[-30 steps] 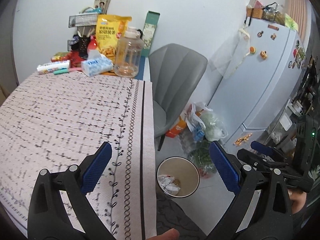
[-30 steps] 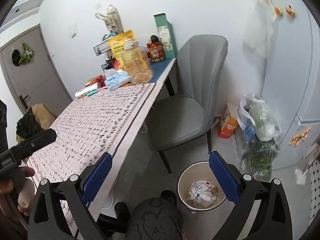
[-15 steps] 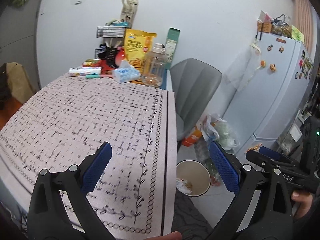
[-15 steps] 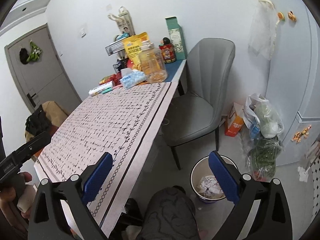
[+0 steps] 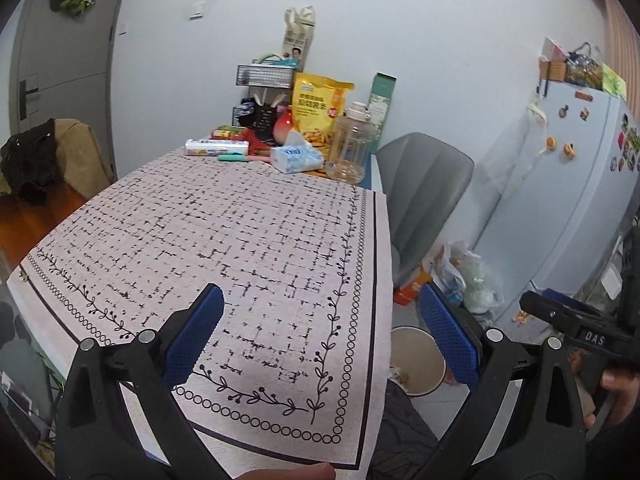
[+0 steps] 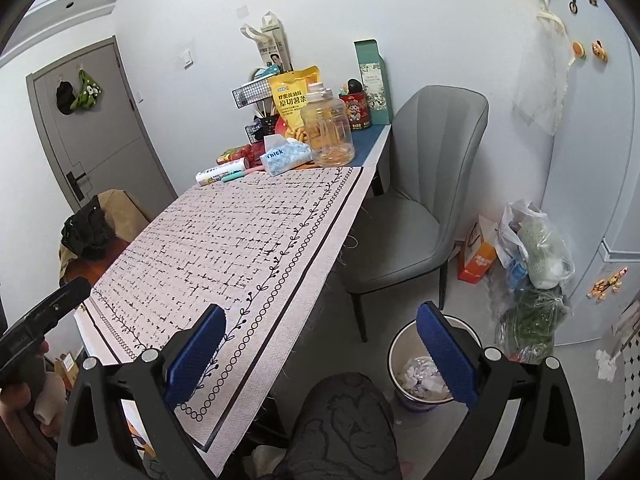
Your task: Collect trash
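Crumpled white paper trash (image 6: 420, 374) lies in a round bin (image 6: 398, 346) on the floor, just beside the bench's right edge and in front of a grey chair (image 6: 420, 200). The bin stands upright with its mouth facing up; the wads inside form a loose heap with no clear long axis. In the left wrist view only part of the bin (image 5: 412, 354) shows, behind a blue finger pad.

The right gripper (image 6: 320, 354) hangs above the floor between bench edge and bin, its fingers spread wide and holding nothing. The left gripper (image 5: 320, 338) hovers over the bench's near corner, fingers likewise spread and empty.

The bench carries a pale cloth (image 5: 240, 248) printed with black dashes and a vine-and-ring border; its middle is bare. At the far end stand a clear jar (image 6: 328, 130), a yellow snack bag (image 6: 292, 98), a blue tissue pack (image 6: 284, 156), a green box (image 6: 372, 80) and a wire rack (image 5: 266, 76).

Right of the chair, filled plastic bags (image 6: 536, 252) and an orange carton (image 6: 478, 258) sit on the floor against a pale fridge (image 5: 576, 184) with magnets. A grey door (image 6: 92, 120) is at the left, set in white walls.
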